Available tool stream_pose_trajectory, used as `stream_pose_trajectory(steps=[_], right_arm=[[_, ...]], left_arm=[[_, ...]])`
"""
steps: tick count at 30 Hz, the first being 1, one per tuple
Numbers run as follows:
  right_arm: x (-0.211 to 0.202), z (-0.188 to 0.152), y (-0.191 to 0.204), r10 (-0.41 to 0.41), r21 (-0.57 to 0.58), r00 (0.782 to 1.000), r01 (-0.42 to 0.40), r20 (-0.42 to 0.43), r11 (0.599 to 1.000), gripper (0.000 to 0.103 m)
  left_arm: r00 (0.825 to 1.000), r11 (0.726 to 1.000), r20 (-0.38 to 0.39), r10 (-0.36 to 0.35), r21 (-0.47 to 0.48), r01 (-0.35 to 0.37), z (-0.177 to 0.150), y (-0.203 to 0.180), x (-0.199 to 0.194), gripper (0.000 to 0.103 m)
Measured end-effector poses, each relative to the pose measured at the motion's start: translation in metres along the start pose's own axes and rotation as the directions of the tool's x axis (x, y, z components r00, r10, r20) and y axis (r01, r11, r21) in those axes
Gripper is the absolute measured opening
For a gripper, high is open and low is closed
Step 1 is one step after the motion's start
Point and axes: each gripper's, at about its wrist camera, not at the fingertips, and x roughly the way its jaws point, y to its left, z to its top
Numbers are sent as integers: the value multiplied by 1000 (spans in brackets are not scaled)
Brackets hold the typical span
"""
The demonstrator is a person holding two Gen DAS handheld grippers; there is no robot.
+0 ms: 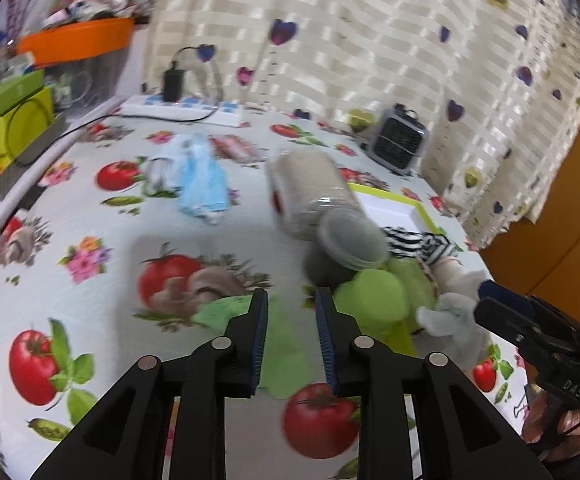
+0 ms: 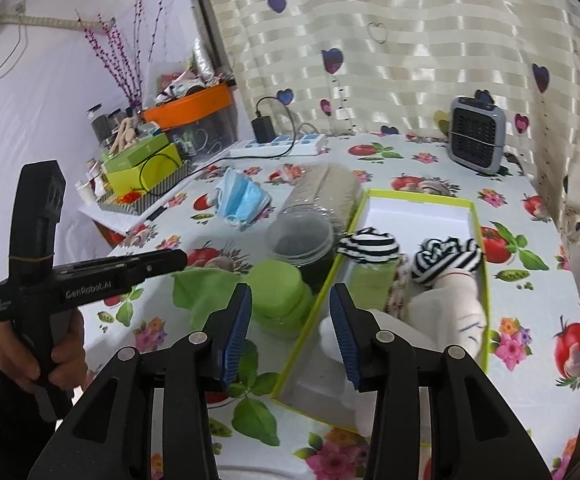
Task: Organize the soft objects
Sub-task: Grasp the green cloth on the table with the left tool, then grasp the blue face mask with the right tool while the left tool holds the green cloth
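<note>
1. Two grippers hang over the table, neither holding anything. The left gripper [image 1: 292,300] has its jaws partly apart with only the green cloth [image 1: 286,360] showing below the gap, no pad pressing on it. The right gripper [image 2: 290,300] stands wider, its jaws astride the near wall of the tray [image 2: 480,240].
2. The cloth lies flat on the table just left of the tray, right under the left gripper's tips. Its long side runs from the left gripper toward the green lid [image 2: 280,292].
3. The striped socks [image 2: 370,246] and a white soft toy [image 2: 450,312] already lie in the tray.
4. By my reading the cloth is the next thing to move. The left hand is nearer; the tray lies to its right.
</note>
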Motion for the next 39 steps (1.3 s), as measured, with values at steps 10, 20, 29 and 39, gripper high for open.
stream_pose_trajectory(steps=[10,20,29,39], right_arm=[[16,-3,20,46,-44,998,-48,-41,998,42],[21,-2,28,52,-62,997,-55,-53,997,42],[26,0,33,56,-74,997,-61,-57,995,42],[34,13,31,46,-56,997,-49,-57,997,42]], left_arm=[[999,1000,-31,28,-13,-28,-8,22,11,33],[995,998,-72,64,31,-61,-16,22,35,37],[990,997,-134,53,66,-44,-22,9,62,37],[990,997,-128,55,59,-48,-23,8,69,11]])
